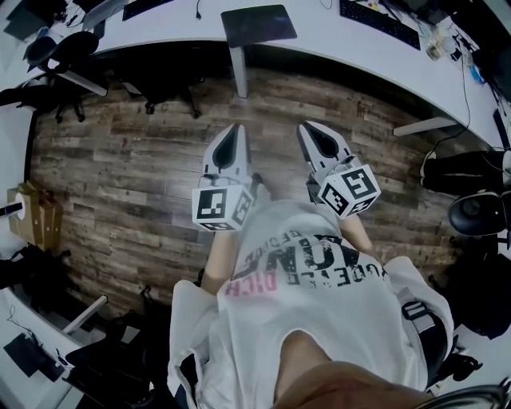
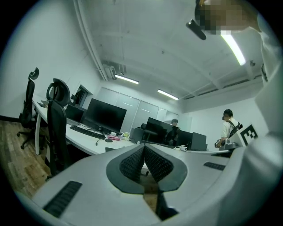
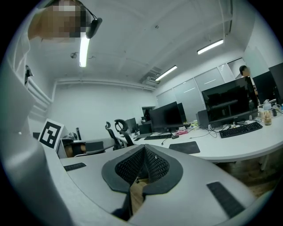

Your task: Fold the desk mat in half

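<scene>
While you stood on the wooden floor [image 1: 136,168] facing the curved white bench [image 1: 343,44], you held both tools out in front of your chest, side by side and apart from each other, over the floor and short of the bench's edge.

At the far left of the head view, black office chairs [image 1: 64,44] were pushed up near the bench. Your left tongs [image 1: 236,129] were pressed together with nothing between them. In the left gripper view the two ribbed pads [image 2: 132,162] met along a single seam, and beyond them you could see a dark monitor [image 2: 105,115] on the bench and two people further off. The left marker cube [image 1: 221,208] sat just ahead of your shirt.

The desk mat [image 1: 258,24] lay flat and unfolded on the bench, straight ahead of you and above the bench's leg [image 1: 238,68]. It was well apart from both pairs of tongs, and neither one touched it.

Your right tongs [image 1: 308,128] were likewise pressed together and empty. In the right gripper view their pads [image 3: 157,164] closed on each other, with the mat showing as a dark rectangle on the white surface beyond them, to the right. The right marker cube [image 1: 350,190] sat tilted near your shirt. A black keyboard [image 1: 379,20] lay further right along the bench, and cables trailed down at that end.
</scene>
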The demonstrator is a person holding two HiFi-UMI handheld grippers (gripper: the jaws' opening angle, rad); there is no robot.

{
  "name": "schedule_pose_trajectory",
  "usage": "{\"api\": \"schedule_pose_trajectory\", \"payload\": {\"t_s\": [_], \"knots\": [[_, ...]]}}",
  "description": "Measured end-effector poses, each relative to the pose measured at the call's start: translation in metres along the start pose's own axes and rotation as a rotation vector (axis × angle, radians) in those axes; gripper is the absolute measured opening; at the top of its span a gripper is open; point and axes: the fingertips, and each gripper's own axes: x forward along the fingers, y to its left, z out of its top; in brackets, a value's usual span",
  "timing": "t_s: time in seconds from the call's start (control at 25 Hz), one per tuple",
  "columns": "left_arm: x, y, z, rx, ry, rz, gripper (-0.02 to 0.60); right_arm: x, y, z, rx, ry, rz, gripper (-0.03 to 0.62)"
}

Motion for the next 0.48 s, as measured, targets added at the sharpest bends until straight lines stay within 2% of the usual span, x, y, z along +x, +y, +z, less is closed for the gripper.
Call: {"api": "schedule_pose_trajectory", "payload": {"t_s": [0.24,0.48], "knots": [[0.029,0.035,0.012,-0.007,0.001,-0.003,0.003,0.044,-0.007,0.006,0.000,0.018,-0.017,-0.002],[0.044,0.061,0.007,-0.023,0.014,0.003,0.003,0.074,-0.013,0.003,0.005,0.022,-0.036,-0.002]]}}
